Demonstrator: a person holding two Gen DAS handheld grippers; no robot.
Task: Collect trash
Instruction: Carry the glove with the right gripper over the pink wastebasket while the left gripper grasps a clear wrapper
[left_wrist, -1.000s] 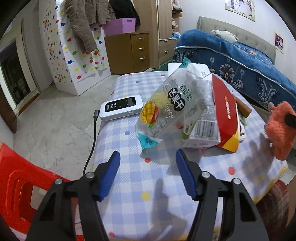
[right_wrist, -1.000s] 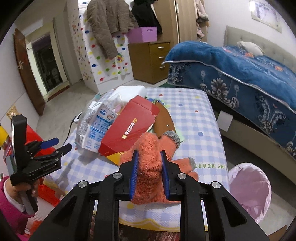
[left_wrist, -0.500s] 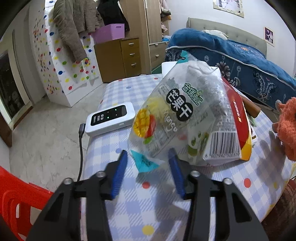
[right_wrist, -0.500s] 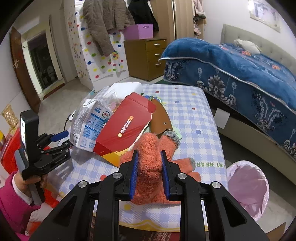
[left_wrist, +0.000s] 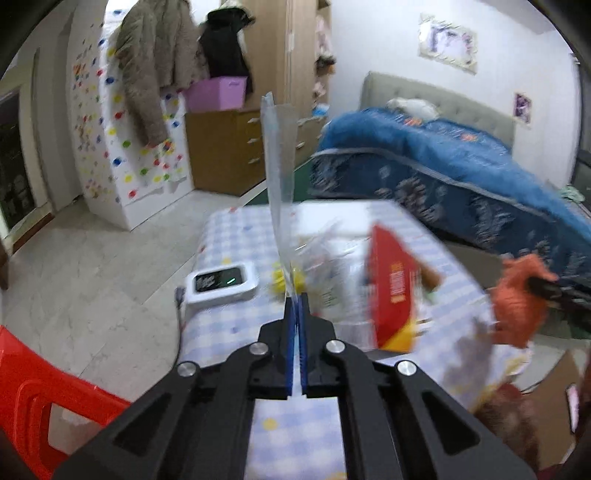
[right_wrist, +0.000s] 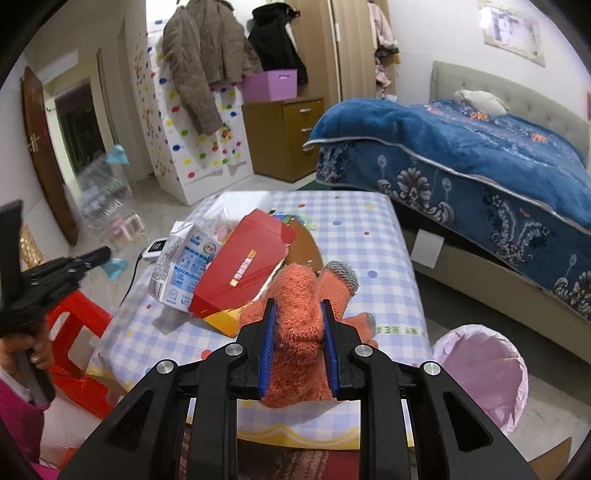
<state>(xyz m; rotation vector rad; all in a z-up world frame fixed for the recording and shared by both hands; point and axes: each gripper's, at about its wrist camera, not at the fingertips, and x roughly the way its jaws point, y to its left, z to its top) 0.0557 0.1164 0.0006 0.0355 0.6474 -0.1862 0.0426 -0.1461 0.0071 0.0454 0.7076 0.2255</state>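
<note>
The left tool (left_wrist: 294, 306) is clamped fully on a corner of the clear snack bag (left_wrist: 277, 162), which hangs lifted off the bench (right_wrist: 373, 229), seemingly bound for the pink-lined bin (right_wrist: 484, 373) by the bench's near corner. The right tool (right_wrist: 298, 343), partly closed, pinches an orange glove (right_wrist: 306, 306) above the bench edge. A milk carton (right_wrist: 183, 266) and red box (right_wrist: 243, 266) lie between, and the router (left_wrist: 221, 282) sits nearby.

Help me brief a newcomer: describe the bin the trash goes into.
Start at the checked table beside the blue bed. On the floor off its near corner stands the bin, round, open-topped and lined with a pale pink bag; nothing else on that floor looks like it.
</note>
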